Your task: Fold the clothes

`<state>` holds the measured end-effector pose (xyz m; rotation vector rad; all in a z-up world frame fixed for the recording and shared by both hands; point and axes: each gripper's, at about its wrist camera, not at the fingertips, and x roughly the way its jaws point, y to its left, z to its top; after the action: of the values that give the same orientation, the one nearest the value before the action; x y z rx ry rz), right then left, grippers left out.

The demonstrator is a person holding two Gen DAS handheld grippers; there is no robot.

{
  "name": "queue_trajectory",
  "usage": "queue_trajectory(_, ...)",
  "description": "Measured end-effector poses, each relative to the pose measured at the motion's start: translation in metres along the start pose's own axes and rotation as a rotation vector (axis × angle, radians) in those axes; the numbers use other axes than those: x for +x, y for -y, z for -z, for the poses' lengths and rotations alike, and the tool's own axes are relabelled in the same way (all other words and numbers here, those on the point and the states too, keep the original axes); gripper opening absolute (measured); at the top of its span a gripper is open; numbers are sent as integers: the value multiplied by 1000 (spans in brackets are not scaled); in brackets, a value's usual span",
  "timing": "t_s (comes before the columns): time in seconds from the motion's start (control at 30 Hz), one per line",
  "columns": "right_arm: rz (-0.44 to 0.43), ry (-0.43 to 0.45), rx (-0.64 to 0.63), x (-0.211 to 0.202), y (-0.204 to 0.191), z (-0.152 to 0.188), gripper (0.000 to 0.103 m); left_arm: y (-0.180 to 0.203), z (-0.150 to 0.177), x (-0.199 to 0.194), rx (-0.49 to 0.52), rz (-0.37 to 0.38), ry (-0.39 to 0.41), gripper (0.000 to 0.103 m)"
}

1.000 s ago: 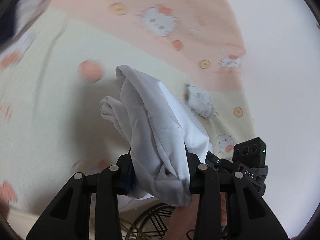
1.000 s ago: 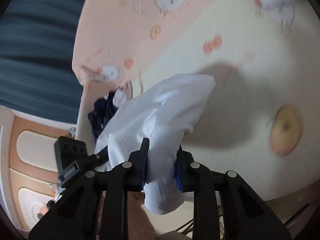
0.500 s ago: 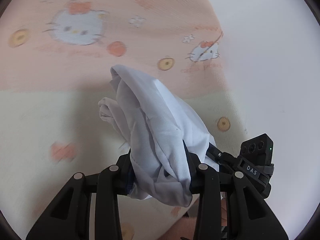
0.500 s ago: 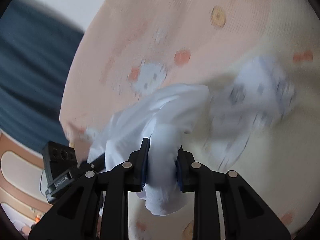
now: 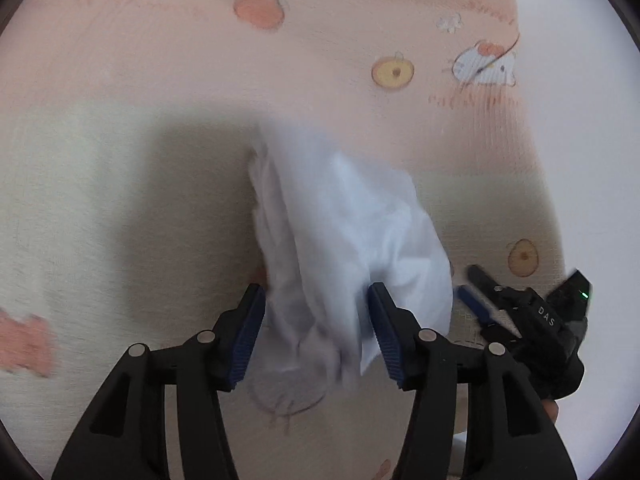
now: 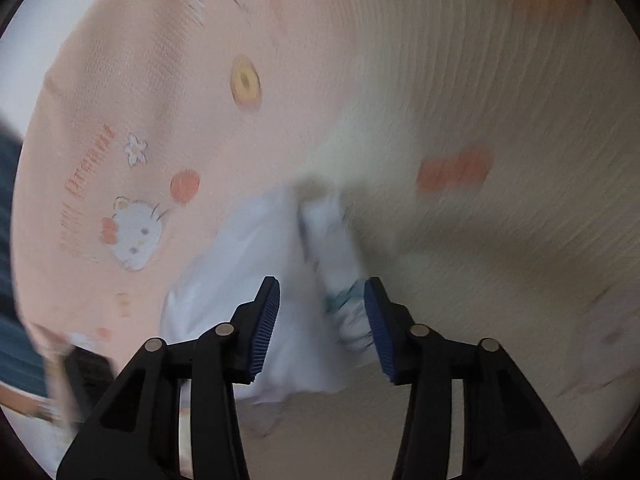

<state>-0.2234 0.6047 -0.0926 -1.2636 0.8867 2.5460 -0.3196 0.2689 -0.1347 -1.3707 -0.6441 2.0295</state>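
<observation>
A bunched white garment [image 5: 340,232] hangs loose between the fingers of my left gripper [image 5: 316,296], which is open; a gap shows beside the left pad. It sits low over the bed sheet [image 5: 120,200]. In the right wrist view the same white garment [image 6: 248,272] is blurred and lies between the spread fingers of my open right gripper [image 6: 320,286], close to the bed sheet [image 6: 480,80]. The right gripper [image 5: 520,320] also shows at the lower right of the left wrist view, just beside the cloth.
The sheet is pink and cream with cartoon cats, bows and apples. Its pink band ends at a white wall [image 5: 592,160] on the right. A dark blue curtain [image 6: 8,240] shows at the left edge of the right wrist view.
Both grippers have come down close to the sheet and opened their fingers. The white garment, gripped by both before, now sits loose and blurred between them.
</observation>
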Motion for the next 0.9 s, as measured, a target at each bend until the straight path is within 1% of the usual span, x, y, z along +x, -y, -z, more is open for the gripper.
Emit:
queue_trajectory(0.1,-25,-30,-128,1,-32,7,46,23,-9,-29,139,-17,123,52)
queue_trajectory(0.17,-42,-50,-213,2,-53,11,46,47,-16,-34,241,-13,159,49)
queue_trajectory(0.23,-58,-71,-299,3,-75,15,46,65,-19,-17,313,-49,125,47)
queue_trajectory(0.27,-60,-86,-337,5,-85,18,45,72,-19,-7,345,-75,101,44)
queue_trajectory(0.33,24,-175,-342,31,-89,32,44,77,-19,20,392,-148,35,42)
queue_trajectory(0.37,63,-191,-355,39,-85,38,42,76,-16,31,412,-182,8,39)
queue_trajectory(0.4,97,-205,-371,47,-83,44,40,73,-14,37,421,-204,-7,40)
queue_trajectory(0.43,99,-198,-403,46,-82,47,39,69,-12,35,415,-205,-5,41)
queue_trajectory(0.5,105,-191,-394,40,-79,43,32,61,-8,32,401,-207,1,41)
queue_trajectory(0.53,95,-193,-377,38,-75,41,31,57,-6,28,398,-217,5,41)
queue_trajectory(0.6,66,-206,-322,35,-63,37,24,49,-1,18,414,-255,8,41)
queue_trajectory(0.67,26,-221,-253,31,-53,32,22,40,1,9,418,-267,3,41)
queue_trajectory(0.7,8,-225,-222,29,-48,31,23,36,2,5,416,-268,-1,41)
queue_trajectory(0.77,56,-188,-231,23,-50,29,25,33,7,-1,423,-270,-5,41)
queue_trajectory(0.83,103,-151,-241,17,-52,27,30,32,9,-1,426,-271,-12,41)
queue_trajectory(0.87,127,-132,-246,14,-53,26,38,33,9,-1,421,-277,-13,42)
queue_trajectory(0.9,150,-114,-251,12,-54,25,51,34,8,0,412,-281,-17,44)
